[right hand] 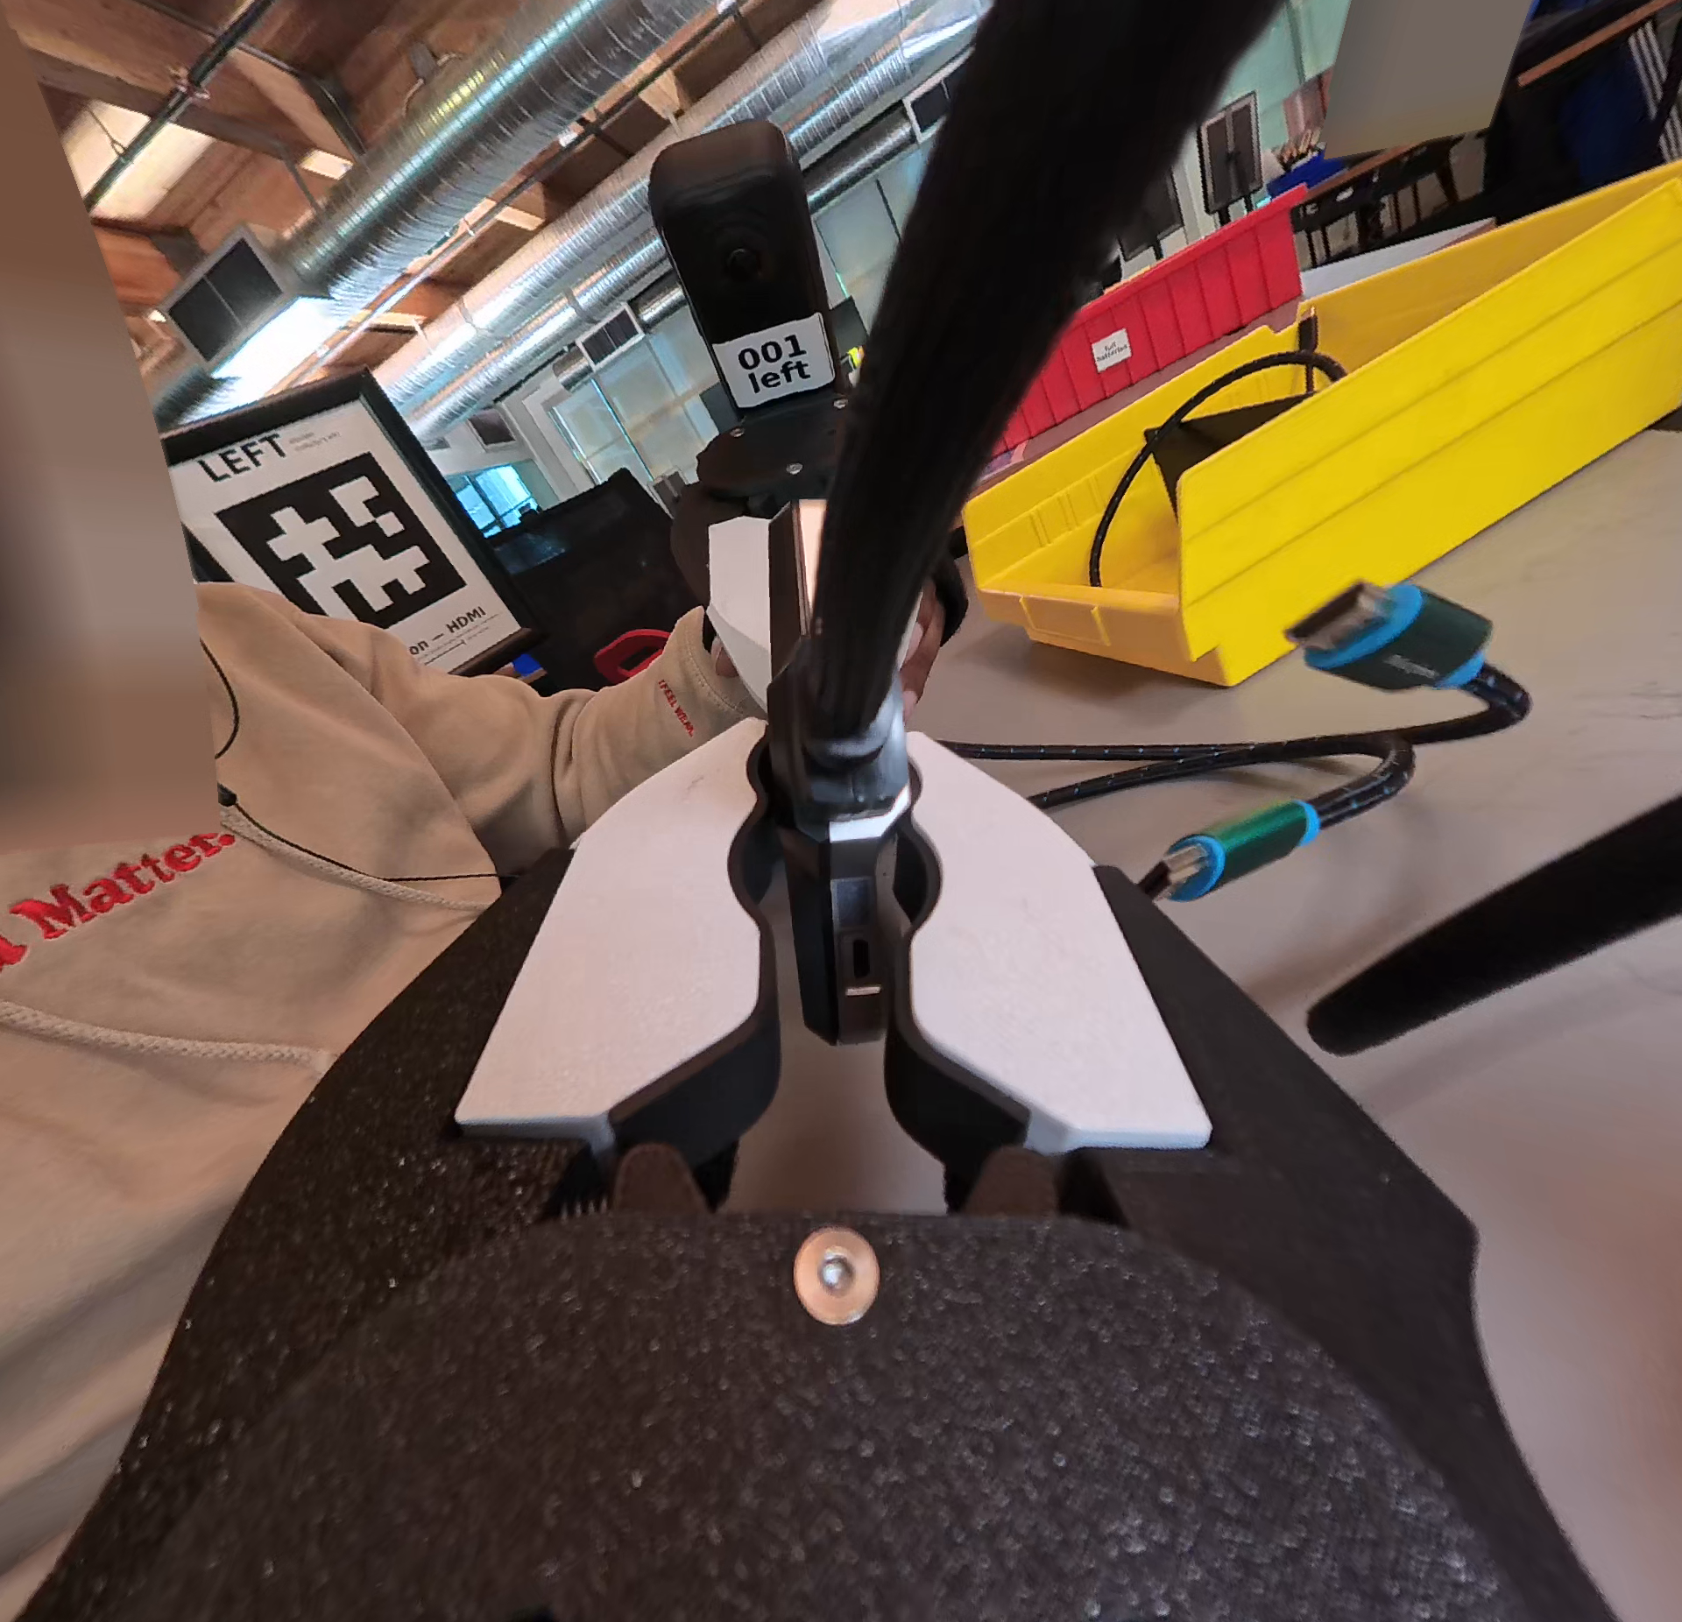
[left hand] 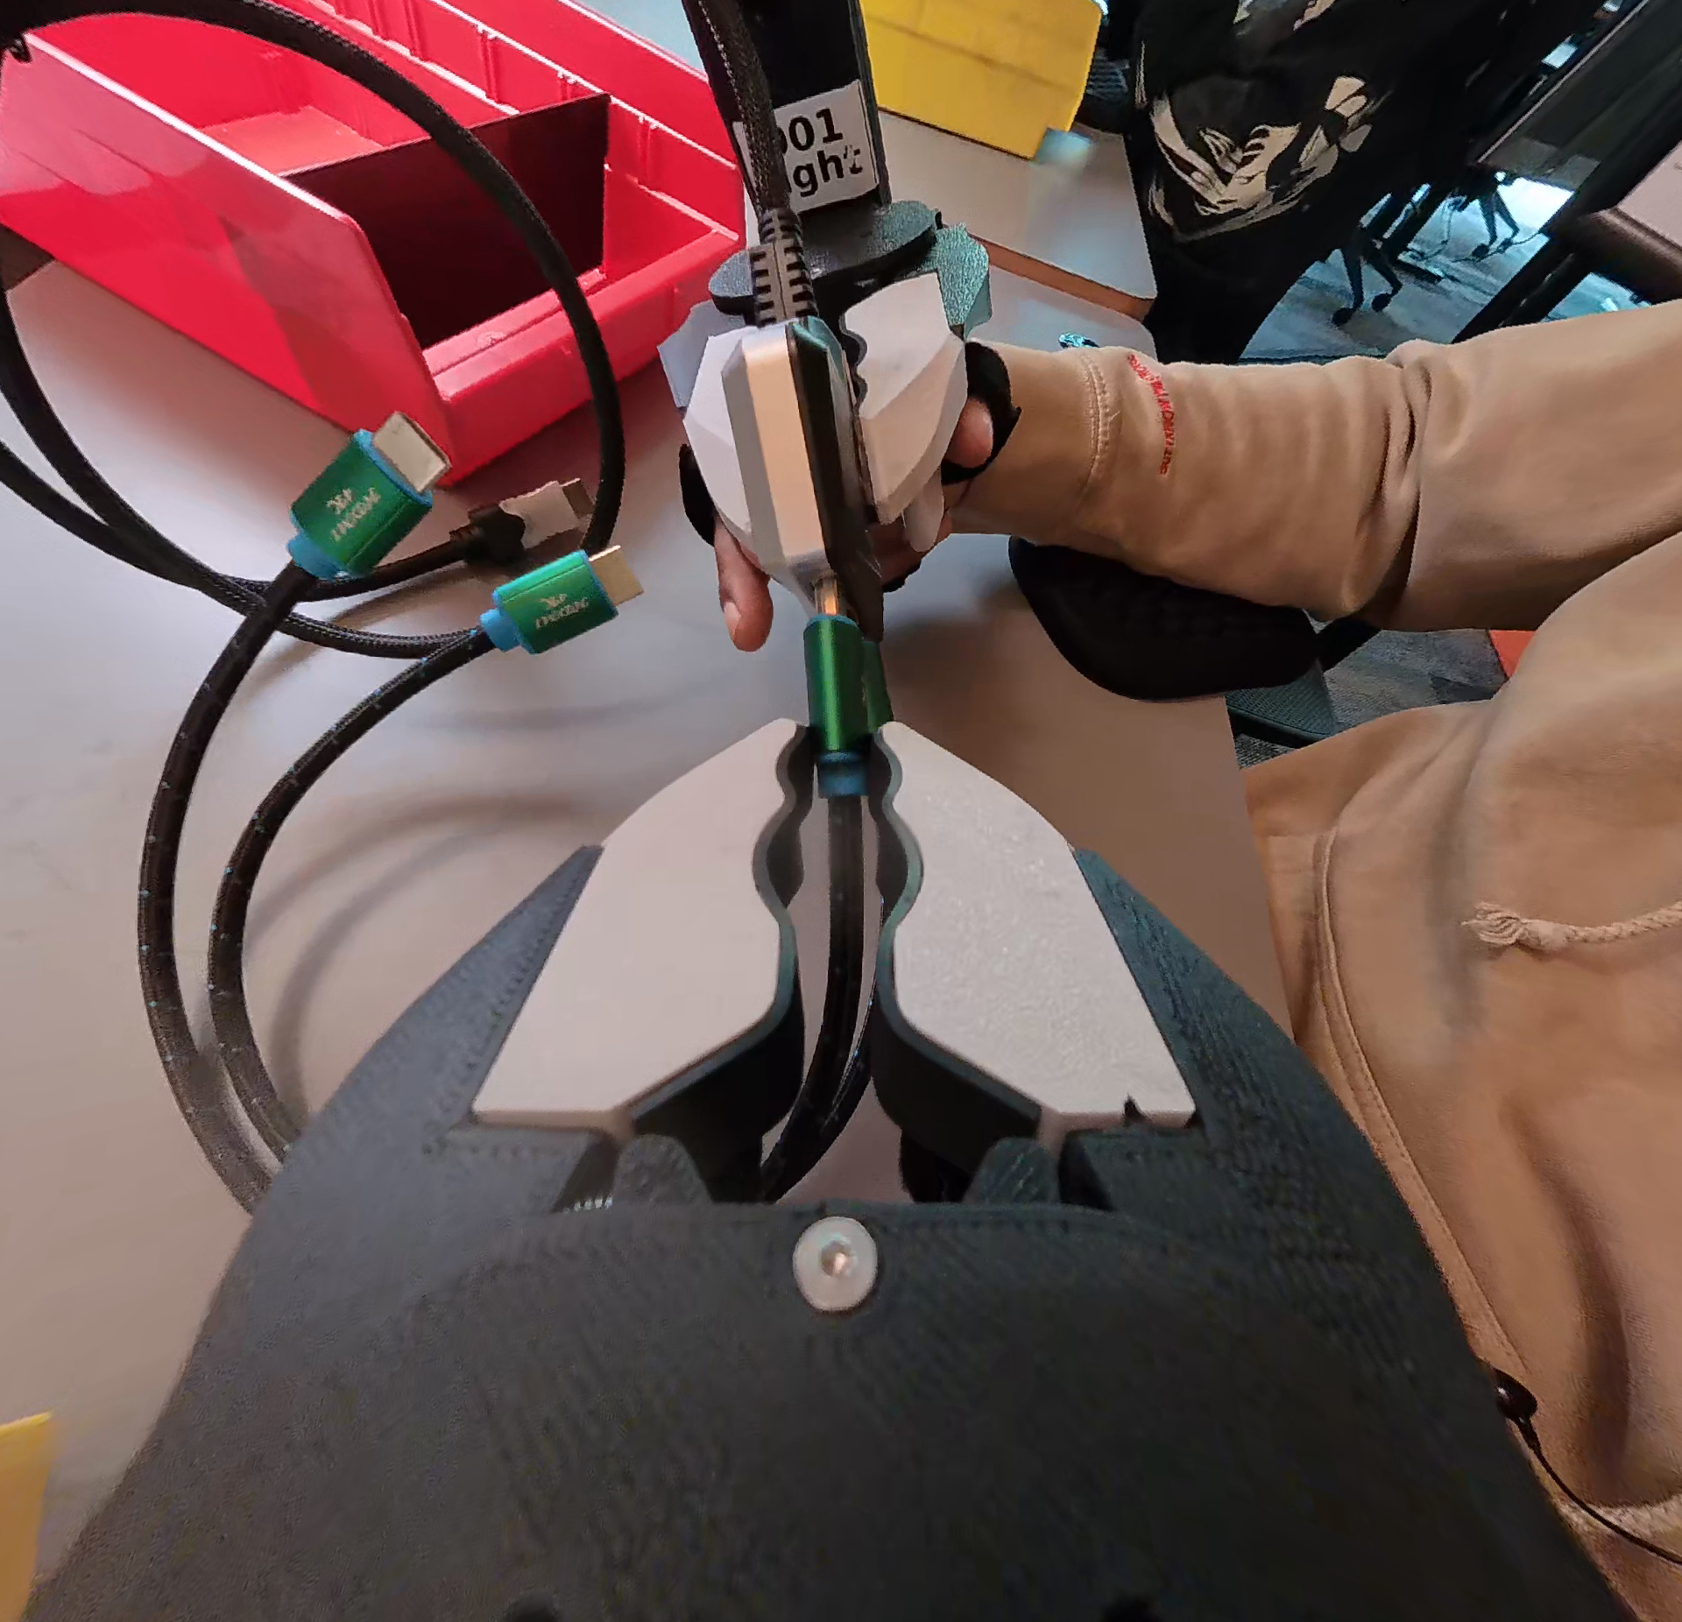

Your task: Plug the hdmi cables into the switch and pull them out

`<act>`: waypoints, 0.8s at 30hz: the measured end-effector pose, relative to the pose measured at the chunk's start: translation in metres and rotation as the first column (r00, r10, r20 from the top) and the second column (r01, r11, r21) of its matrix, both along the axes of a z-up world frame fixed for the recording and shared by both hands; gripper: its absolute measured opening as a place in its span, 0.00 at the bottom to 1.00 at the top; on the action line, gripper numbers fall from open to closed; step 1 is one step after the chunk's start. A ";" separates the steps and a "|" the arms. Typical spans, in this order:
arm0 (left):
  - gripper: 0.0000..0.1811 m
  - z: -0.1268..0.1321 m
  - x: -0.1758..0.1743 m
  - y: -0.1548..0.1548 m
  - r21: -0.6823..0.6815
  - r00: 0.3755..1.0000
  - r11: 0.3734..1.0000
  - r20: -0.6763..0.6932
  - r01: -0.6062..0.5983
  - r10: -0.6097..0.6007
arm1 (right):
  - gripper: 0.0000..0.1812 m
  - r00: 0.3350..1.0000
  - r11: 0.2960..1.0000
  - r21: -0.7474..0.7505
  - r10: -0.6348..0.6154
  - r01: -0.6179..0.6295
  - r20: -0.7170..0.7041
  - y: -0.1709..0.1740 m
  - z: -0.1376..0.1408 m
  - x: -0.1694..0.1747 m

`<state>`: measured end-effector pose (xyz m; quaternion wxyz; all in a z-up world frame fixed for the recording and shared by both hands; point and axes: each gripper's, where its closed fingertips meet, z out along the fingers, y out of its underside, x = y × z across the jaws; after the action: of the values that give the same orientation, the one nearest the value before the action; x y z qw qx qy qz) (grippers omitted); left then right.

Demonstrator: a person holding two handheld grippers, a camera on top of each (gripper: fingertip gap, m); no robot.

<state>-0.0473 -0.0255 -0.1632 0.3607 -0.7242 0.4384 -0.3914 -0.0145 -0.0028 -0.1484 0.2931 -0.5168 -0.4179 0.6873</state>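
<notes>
Left wrist view
Left gripper [left hand: 842, 759]: its two white fingers [left hand: 692, 923] are clenched on a green plug [left hand: 842, 682], pinching the plug's blue collar and rear end right at the fingertips.
Cable of that plug: runs back between the fingers toward the gripper body.
Plug tip: the metal end points straight ahead of the fingertips and meets the lower edge of the switch [left hand: 824, 450]; how deep it sits I cannot tell.
Right gripper [left hand: 851, 532]: straight ahead of the left fingers, pointing down, clamped on the flat switch held edge-on.
Hand: a tan-sleeved hand [left hand: 965, 459] holds the right gripper.
Loose plugs: two green plugs [left hand: 369, 500] [left hand: 555, 605] and a smaller grey-tipped plug [left hand: 537, 514] lie on the table [left hand: 455, 805], ahead and left of the fingers.
Red bin [left hand: 300, 213]: farther ahead on the left.
Yellow bin [left hand: 974, 31]: far ahead, just right of the fingers' line.

Right wrist view
Right gripper [right hand: 833, 759]: white fingers [right hand: 637, 941] closed on the dark switch [right hand: 842, 923], which stands on edge between them with a small port facing back.
Black cable [right hand: 1001, 259]: rises from the switch's far end, up past the fingertips.
Left gripper: just beyond the fingertips, its white finger [right hand: 737, 577] beside the switch; its grip is hidden here.
Loose plugs: two green plugs [right hand: 1393, 641] [right hand: 1247, 841] lie right of the fingers.
Yellow bin [right hand: 1320, 486]: ahead on the right, with the red bin [right hand: 1183, 323] behind it.
Marker sign [right hand: 337, 532]: ahead on the left.
</notes>
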 end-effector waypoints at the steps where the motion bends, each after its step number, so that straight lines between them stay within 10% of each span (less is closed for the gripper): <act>1: 0.07 0.000 0.000 0.000 -0.003 1.000 1.000 0.002 -0.001 0.001 | 0.12 1.000 1.000 -0.002 0.002 -0.002 0.007 0.000 -0.001 0.000; 15: 0.07 -0.025 0.009 -0.020 -0.146 0.983 0.972 0.027 0.186 -0.184 | 0.13 0.910 0.964 0.076 0.214 -0.256 0.355 -0.036 -0.057 0.014; 24: 0.07 -0.022 -0.001 -0.012 -0.182 0.988 0.972 0.058 0.150 -0.142 | 0.18 0.965 0.987 0.085 0.112 -0.135 0.237 -0.023 -0.039 -0.004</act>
<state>-0.0487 -0.0378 -0.1856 0.2716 -0.7116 0.4439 -0.4721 -0.0180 -0.0254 -0.1878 0.2245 -0.5510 -0.5145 0.6174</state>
